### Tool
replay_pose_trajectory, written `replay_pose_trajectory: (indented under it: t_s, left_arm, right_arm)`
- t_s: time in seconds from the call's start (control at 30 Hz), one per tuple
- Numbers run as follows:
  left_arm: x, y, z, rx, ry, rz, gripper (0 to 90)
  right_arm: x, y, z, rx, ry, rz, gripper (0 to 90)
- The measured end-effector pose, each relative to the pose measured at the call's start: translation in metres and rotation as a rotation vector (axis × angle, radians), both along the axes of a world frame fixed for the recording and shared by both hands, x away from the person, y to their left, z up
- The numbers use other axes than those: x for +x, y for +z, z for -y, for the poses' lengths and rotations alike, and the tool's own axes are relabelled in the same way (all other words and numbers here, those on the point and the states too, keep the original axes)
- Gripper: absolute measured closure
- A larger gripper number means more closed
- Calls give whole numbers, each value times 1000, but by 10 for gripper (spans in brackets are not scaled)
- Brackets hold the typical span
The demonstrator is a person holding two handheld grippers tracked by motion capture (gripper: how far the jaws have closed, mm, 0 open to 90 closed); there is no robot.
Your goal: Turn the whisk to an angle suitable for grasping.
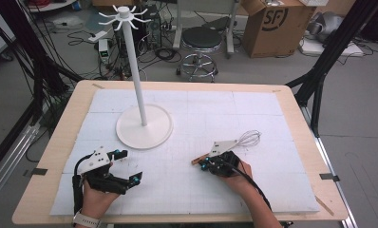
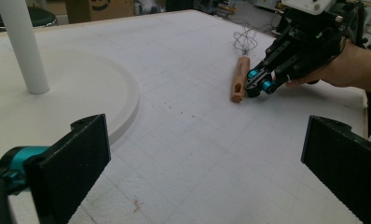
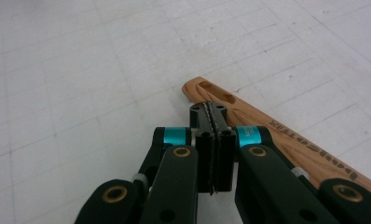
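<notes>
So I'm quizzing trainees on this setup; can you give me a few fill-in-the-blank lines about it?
1. The whisk has a handle made of ____.
2. The right claw has its jaws pressed ____.
3. The left claw has its jaws wide ____.
4. The white stand is nearer the ____ claw.

Missing words: wood; together; open; left

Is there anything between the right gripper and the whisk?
No. The right gripper sits shut right over the whisk's wooden handle, with bare white table around it. The stand and the open left gripper are off to the side.
</notes>
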State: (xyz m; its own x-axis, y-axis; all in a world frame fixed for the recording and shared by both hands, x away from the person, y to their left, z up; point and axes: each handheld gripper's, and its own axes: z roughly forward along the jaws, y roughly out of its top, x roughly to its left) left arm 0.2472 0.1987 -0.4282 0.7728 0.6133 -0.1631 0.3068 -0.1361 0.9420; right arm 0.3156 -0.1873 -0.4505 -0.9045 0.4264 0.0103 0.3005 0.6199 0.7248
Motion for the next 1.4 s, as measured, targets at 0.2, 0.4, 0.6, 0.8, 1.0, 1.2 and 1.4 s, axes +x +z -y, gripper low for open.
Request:
replay_pose_trajectory:
  t_s: [0.2,0.4,0.6,0.8,1.0,1.2,1.4]
  left_arm:
    - [0,0,0,2,0,0,17]
    - [0,0,-1,3,-2,-1,17]
    - [-1,0,-2,-2,1,-2,17]
    - [-1,0,-1,1,-2,-6,17]
    - [-1,-1,0,0,1,-5,17]
    - [0,-1,0,0,1,-5,17]
    - [1,-2,1,7,-9,-9,17]
  right_arm:
    - [9,3,-3,-2,-29,2,900]
    - [7,7,2,27,-24,-9,894]
    - [-5,27,24,114,-15,2,808]
    - [-21,43,56,220,-34,26,705]
    - [-36,48,86,279,-87,54,612]
    - [-45,47,112,359,-145,78,521]
    - [-50,45,125,363,-166,95,422]
